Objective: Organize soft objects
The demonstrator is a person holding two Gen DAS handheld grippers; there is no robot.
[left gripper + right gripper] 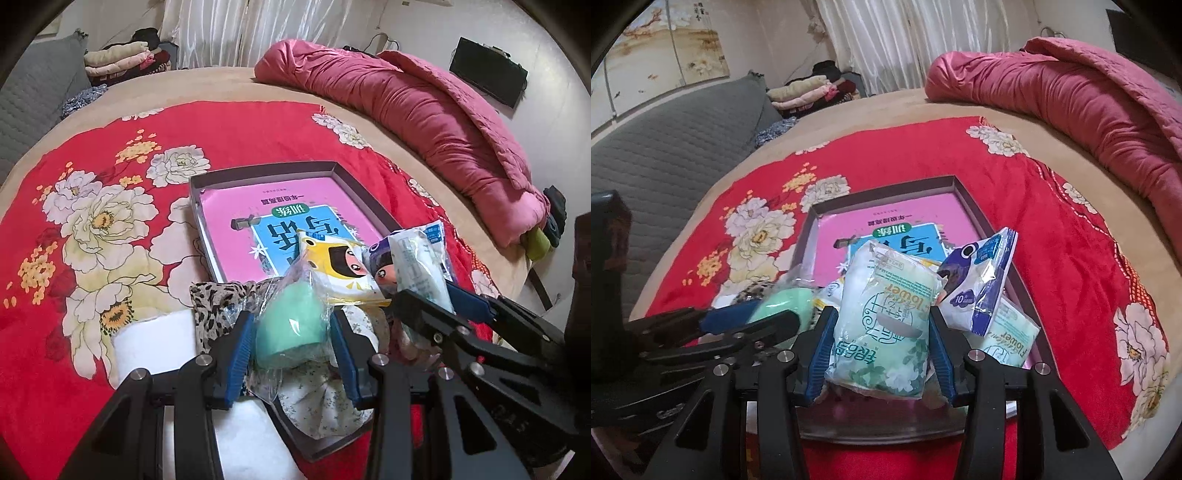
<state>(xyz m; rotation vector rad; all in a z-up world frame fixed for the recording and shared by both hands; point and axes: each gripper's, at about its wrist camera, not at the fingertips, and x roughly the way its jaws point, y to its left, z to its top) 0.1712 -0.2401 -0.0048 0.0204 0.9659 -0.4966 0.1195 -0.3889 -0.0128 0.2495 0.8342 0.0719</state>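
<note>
On the left of the left wrist view, a red floral blanket is spread over a beige bed, and a white roll is seen lying just beside a leopard-print cloth. The left gripper is positioned over the near end of a shallow grey box, and a mint-green soft item in clear wrap is clamped between its blue pads, the jaws standing partly apart around it. A floral cloth is seen below, inside the box. A pink book is laid flat on the box floor, partly covered by a yellow cartoon tissue pack. To the right, the right gripper is seen from the side with a pale packet between its fingers.

In the right wrist view, the left gripper enters from the left with the green item. In the middle, the right gripper is held above the box, and a green-and-white tissue pack is set between its blue pads, which touch its sides; the jaws stand partly apart. Further right, a blue-and-white tissue pack is leaned on a second green pack inside the box. A rolled pink quilt is seen lying at the far right of the bed.
</note>
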